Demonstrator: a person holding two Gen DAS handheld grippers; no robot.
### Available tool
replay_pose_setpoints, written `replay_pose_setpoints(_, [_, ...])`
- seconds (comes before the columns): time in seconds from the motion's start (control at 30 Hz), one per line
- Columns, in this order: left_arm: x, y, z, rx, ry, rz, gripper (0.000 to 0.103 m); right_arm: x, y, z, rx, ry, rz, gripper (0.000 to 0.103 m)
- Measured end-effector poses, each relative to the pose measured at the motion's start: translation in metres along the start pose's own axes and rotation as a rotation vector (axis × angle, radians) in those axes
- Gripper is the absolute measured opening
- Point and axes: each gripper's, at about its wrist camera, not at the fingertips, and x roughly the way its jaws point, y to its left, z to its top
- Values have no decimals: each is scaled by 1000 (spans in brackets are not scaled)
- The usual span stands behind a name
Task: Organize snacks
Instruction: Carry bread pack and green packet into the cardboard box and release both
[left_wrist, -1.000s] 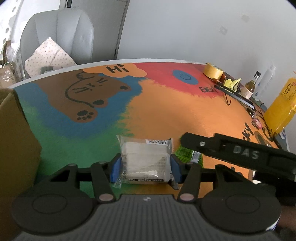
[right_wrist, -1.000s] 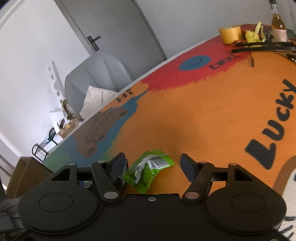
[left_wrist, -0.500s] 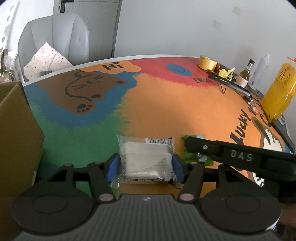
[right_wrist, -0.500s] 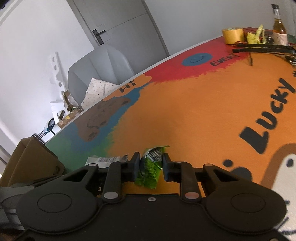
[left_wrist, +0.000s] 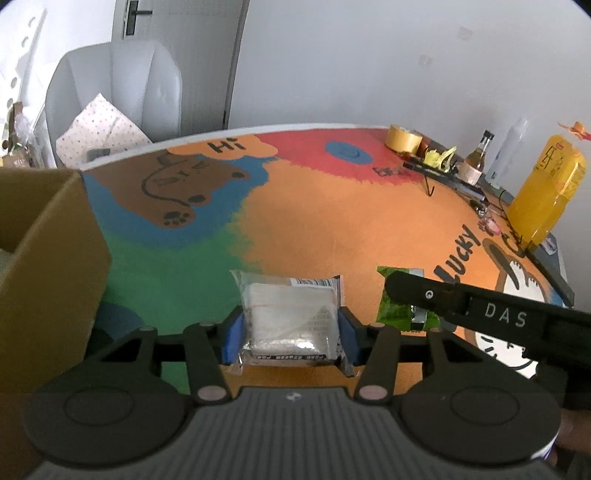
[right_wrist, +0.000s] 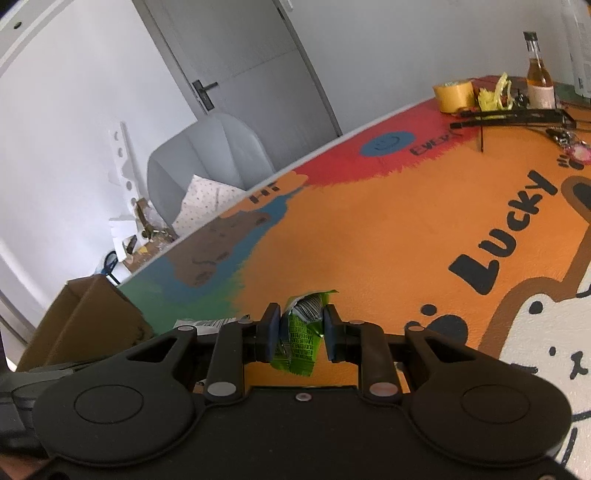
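A clear-wrapped white snack (left_wrist: 290, 317) is clamped between the blue pads of the left gripper (left_wrist: 290, 328), whose jaws have just been closing. A crumpled green packet (right_wrist: 301, 338) is pinched by the right gripper (right_wrist: 300, 332) – jaws nearly together – above the painted worktop (right_wrist: 388, 229), with a cardboard box (left_wrist: 40, 258) at the left.

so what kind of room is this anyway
Probably a casual office or workroom: a cartoon-printed table cluttered with a tape roll and bottles, a grey chair and a plain grey door.

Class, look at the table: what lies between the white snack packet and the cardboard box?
Nothing: in the left wrist view, only bare green table separates the white snack packet from the cardboard box.
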Motion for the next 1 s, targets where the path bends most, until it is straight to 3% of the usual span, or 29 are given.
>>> replay_pose_setpoints(0.53, [-65,13,9,-15,-116,11,51,-33,45,9,-64,-78,69,23])
replay_pose_setpoints(1.0, [-116,57,10,-64,-194,62,51,-39,102,9,-140,-97,133,23])
